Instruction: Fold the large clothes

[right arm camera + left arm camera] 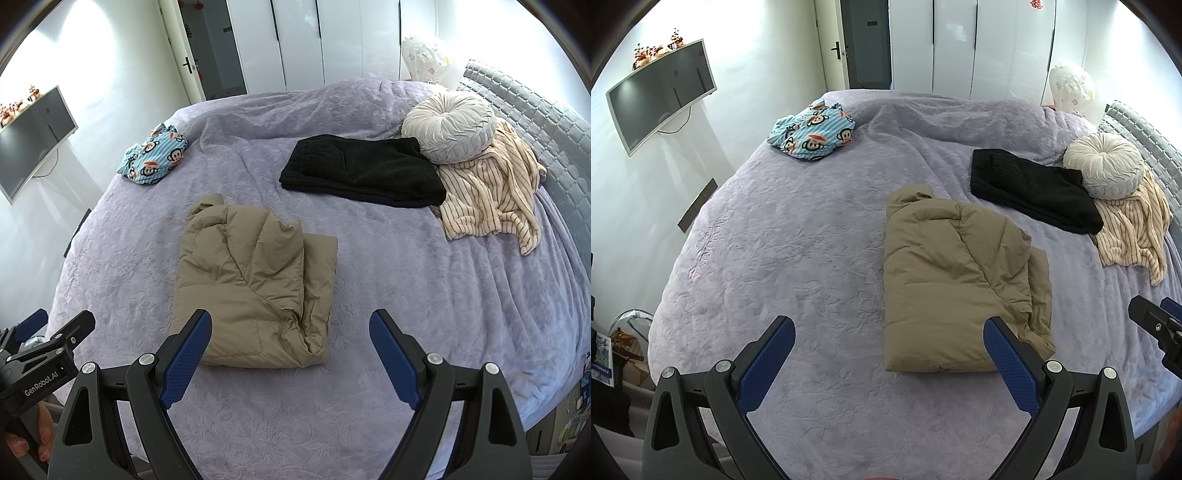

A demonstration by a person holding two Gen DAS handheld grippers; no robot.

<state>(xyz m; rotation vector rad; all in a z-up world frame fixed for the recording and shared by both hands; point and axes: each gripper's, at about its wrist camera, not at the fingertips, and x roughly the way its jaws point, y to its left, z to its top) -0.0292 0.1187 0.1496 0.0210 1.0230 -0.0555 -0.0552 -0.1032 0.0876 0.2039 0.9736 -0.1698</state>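
Both pairs of blue-padded fingers stand spread wide with nothing between them: the left gripper (888,347) hangs above the lavender bedspread (798,258) with its right pad in front of the near corner of the jacket, and the right gripper (290,339) hangs over the jacket's near edge, not touching it. Folded into a thick oblong, the tan puffer jacket (251,280) lies in the middle of the bed, its quilted panels creased and its layered edges showing along the right side and at the near right corner. Beyond it rest folded black trousers (364,175), partly under a round pleated cushion (448,125) that sits on a striped cream garment (491,184). A blue striped cloth printed with monkey faces (155,158) lies crumpled toward the far left. White lettering on the left gripper's body reads "GenRobot.AI" (41,384). A line of embossed letters on the bedspread's left edge is too faint to read.
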